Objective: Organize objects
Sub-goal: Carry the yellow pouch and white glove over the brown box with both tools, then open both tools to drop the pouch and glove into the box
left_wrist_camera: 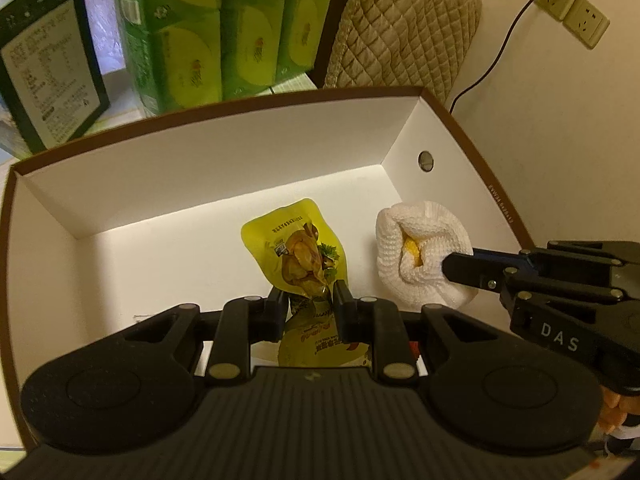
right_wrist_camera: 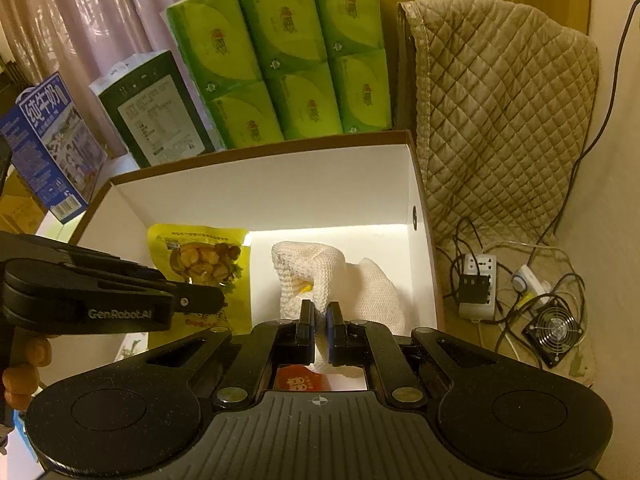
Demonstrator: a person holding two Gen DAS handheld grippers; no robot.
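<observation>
Pouch (left_wrist_camera: 298, 246) left of net-wrapped fruit (left_wrist_camera: 420, 256), both in box (left_wrist_camera: 224, 168)

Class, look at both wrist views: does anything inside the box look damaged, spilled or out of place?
Nothing stands out. The yellow snack pouch and the white foam-netted fruit look intact inside the box, each gripped, with no spill visible.

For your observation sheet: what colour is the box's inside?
White inside the open cardboard box; clearest in the left wrist view.

Home room, curtains (right_wrist_camera: 80, 12), tissue packs (right_wrist_camera: 280, 60), quilted cover (right_wrist_camera: 500, 120)
</observation>
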